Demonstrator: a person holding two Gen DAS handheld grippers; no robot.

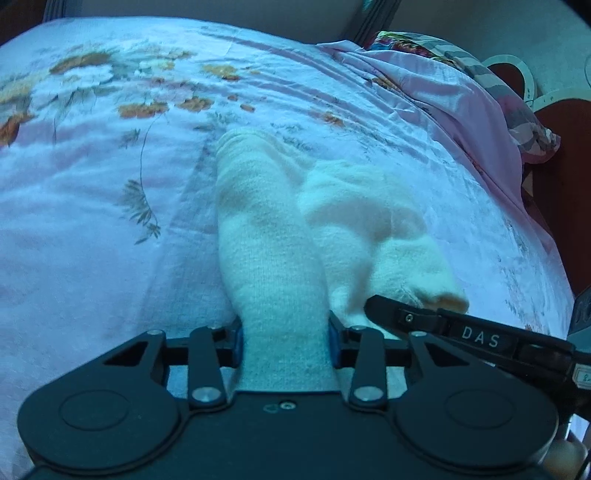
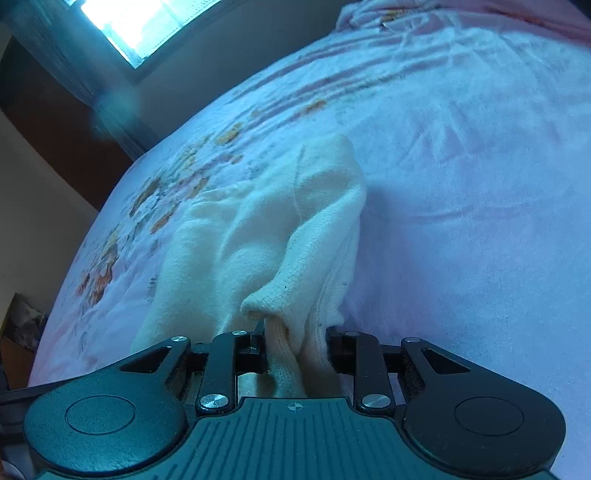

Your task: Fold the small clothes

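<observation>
Now both tools are closed on cloth. The left tool (image 1: 284,343) has its blue pads pressed on one end of a white sock (image 1: 266,236), and this sock runs straight away from the tool, its long axis along the fingers, with the far end resting on the bed sheet (image 1: 110,184). Just beside it on the right lies a second white sock (image 1: 369,225), more crumpled, and the tip of the right tool (image 1: 384,308) touches its near end. In the right wrist view the right tool (image 2: 295,350) is clamped on a bunched end of this sock (image 2: 295,229), which also stretches forward from the jaws and leans to the left, toward the other sock.

I judge the coming move depends on this: the two socks lie nearly parallel and touching, each held at its near end, so the free far ends must be carried back toward the tools.

The surface is a soft bed with a pale floral sheet, wrinkled. A bright window (image 2: 147,22) is in the room, and a patterned pillow (image 1: 480,74) lies at the far edge.
</observation>
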